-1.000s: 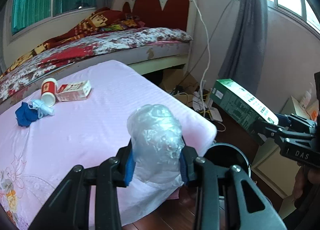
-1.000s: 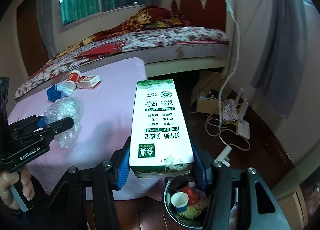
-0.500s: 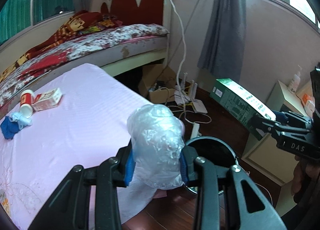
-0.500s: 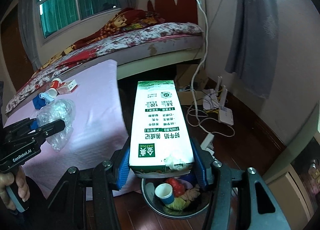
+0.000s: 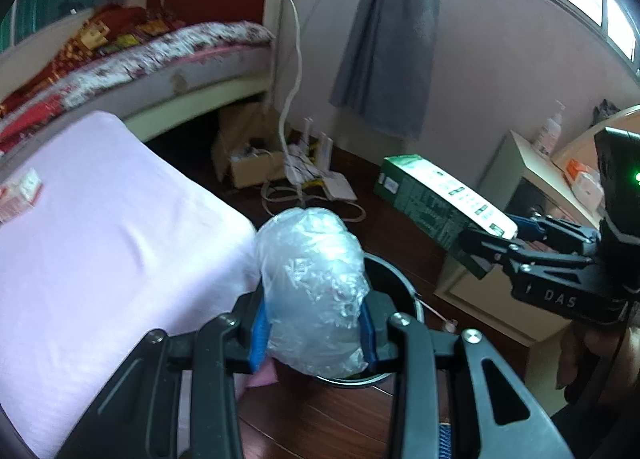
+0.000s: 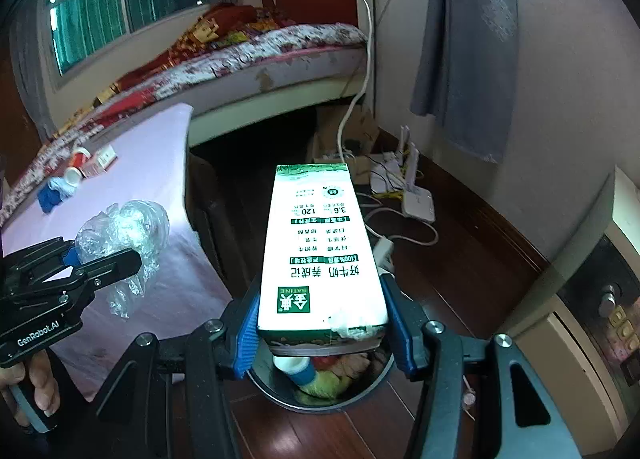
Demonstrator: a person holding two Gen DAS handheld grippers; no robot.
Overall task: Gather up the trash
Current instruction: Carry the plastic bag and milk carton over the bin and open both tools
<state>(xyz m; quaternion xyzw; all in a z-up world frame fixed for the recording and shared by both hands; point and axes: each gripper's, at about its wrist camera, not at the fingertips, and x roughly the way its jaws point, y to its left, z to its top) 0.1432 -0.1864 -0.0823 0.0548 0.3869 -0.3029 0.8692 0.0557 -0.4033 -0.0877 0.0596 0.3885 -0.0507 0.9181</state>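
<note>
Both hands had swung away from the pink-covered table (image 5: 100, 227) and toward the floor in the second before this frame — the table's clutter slid off to the left of both views while the metal trash bin (image 6: 362, 383) came up under the grippers. The left gripper (image 5: 314, 333) was pinching a crumpled clear plastic bag (image 5: 312, 283) between its blue pads, the bag now hanging over the bin's near-left rim, beside the table's right corner. The right gripper (image 6: 322, 329) was clamped on a green-and-white milk carton (image 6: 320, 251), held lengthwise, its near end directly above the bin's mouth, where a paper cup (image 6: 298, 367) and other scraps already lay.

The shift suggested that carrying was nearly done and the drop came next; neither item had been let go. On the far left of the table a small red-and-white box (image 6: 100, 163), a red cup (image 6: 76, 163) and a blue cloth (image 6: 50, 195) remained to be fetched.

Room was tight — the bin sat on dark wood floor between the table's draped edge on the left and a cream cabinet (image 5: 516, 299) on the right. The carton looked longer than the bin's opening, so it would likely need tipping end-down. Cables and a white router (image 6: 418, 199) lay farther off, clear of the bin.
</note>
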